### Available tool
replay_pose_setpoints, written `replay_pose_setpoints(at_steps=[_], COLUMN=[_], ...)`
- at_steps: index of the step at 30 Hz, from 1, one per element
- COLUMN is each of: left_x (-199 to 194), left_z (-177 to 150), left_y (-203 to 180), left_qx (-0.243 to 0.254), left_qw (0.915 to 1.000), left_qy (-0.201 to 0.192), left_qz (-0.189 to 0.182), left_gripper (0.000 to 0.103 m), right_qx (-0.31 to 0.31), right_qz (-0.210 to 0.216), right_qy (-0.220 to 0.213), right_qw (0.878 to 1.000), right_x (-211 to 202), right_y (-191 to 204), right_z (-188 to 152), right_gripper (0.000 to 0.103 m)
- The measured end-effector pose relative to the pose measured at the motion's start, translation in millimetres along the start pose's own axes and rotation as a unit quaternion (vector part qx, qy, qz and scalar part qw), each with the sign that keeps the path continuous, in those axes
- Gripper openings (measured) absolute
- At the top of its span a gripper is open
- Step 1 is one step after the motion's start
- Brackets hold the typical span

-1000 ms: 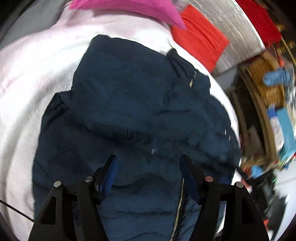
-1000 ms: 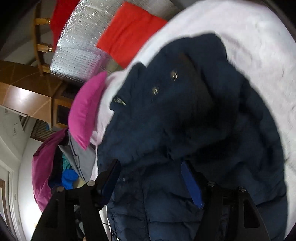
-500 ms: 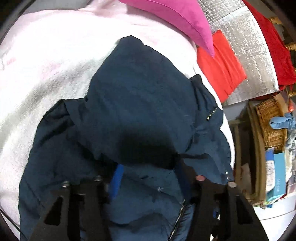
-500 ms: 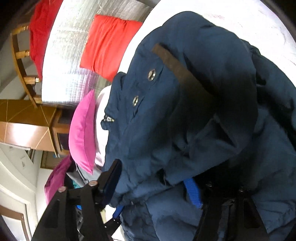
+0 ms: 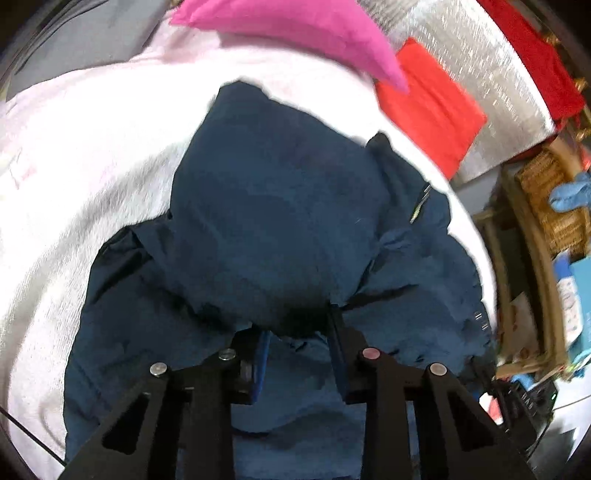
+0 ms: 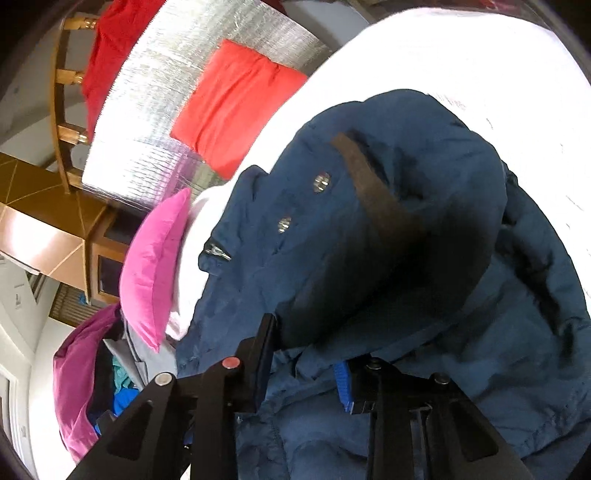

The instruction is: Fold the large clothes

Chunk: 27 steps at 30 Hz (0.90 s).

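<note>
Two wrist fisheyes, both close over the same navy jacket on a white bed.

The left wrist view looks steeply down along its black fingers (image 5: 334, 343) onto the navy jacket (image 5: 280, 221), very near, with the pink pillow (image 5: 295, 33) at the top and the red cushion (image 5: 428, 107) at upper right. The right wrist view faces the jacket (image 6: 388, 229) from the other side at a shallower tilt, equally near, seemingly rolled, with the same pink pillow (image 6: 155, 266) at left and red cushion (image 6: 232, 107) above. Both share the white bedspread (image 5: 74, 166).
</note>
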<state>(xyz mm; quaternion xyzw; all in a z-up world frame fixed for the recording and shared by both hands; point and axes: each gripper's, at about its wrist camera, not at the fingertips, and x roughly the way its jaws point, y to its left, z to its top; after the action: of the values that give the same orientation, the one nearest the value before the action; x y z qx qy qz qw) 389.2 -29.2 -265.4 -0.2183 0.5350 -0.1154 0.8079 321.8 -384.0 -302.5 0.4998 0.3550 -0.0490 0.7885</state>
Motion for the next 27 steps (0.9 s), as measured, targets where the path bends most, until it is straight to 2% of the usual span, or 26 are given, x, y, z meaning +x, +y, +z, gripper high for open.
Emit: replay_pose_setpoints(at_steps=[2,5,6,7,8,9,14,18,22,27], left_x=[9,4,1,-3,-7,-11,-37,-57,-69,-69], left_z=[-1,-3,-4,-8,-13,-18,-43,-47,-41,-37], left_y=[1,-4,-8,-11,-15,-17,-29,-38,-39,-37], left_qx=[0.011,0.026,0.038,0.054,0.074,0.090,0.170,0.201,0.202,0.202], left_qw=[0.9997,0.9993,0.9988,0.9975,0.9950,0.9922,0.9714,0.9546,0.9476,0.9468], left_qy=[0.016,0.016,0.012,0.005,-0.005,-0.014,-0.078,-0.136,-0.169,-0.171], left_qz=[0.013,0.020,0.029,0.044,0.067,0.085,0.147,0.174,0.181,0.183], left_gripper=[0.036,0.038,0.040,0.041,0.042,0.042,0.043,0.043,0.045,0.046], right_qx=[0.015,0.031,0.028,0.026,0.027,0.026,-0.016,-0.082,-0.142,-0.176], right_qz=[-0.020,-0.010,-0.010,-0.003,0.003,0.007,-0.009,-0.003,0.026,0.027], right_qy=[0.028,0.047,0.053,0.059,0.063,0.068,0.095,0.121,0.099,0.031], right_qw=[0.999,0.998,0.998,0.998,0.998,0.997,0.995,0.989,0.985,0.983], right_x=[14,18,16,14,14,12,4,-4,-11,-15], right_y=[-9,-12,-11,-9,-8,-8,5,25,47,62], right_z=[2,6,6,7,6,6,-1,-10,-15,-9], right_gripper=[0.032,0.035,0.047,0.054,0.064,0.066,0.066,0.066,0.066,0.066])
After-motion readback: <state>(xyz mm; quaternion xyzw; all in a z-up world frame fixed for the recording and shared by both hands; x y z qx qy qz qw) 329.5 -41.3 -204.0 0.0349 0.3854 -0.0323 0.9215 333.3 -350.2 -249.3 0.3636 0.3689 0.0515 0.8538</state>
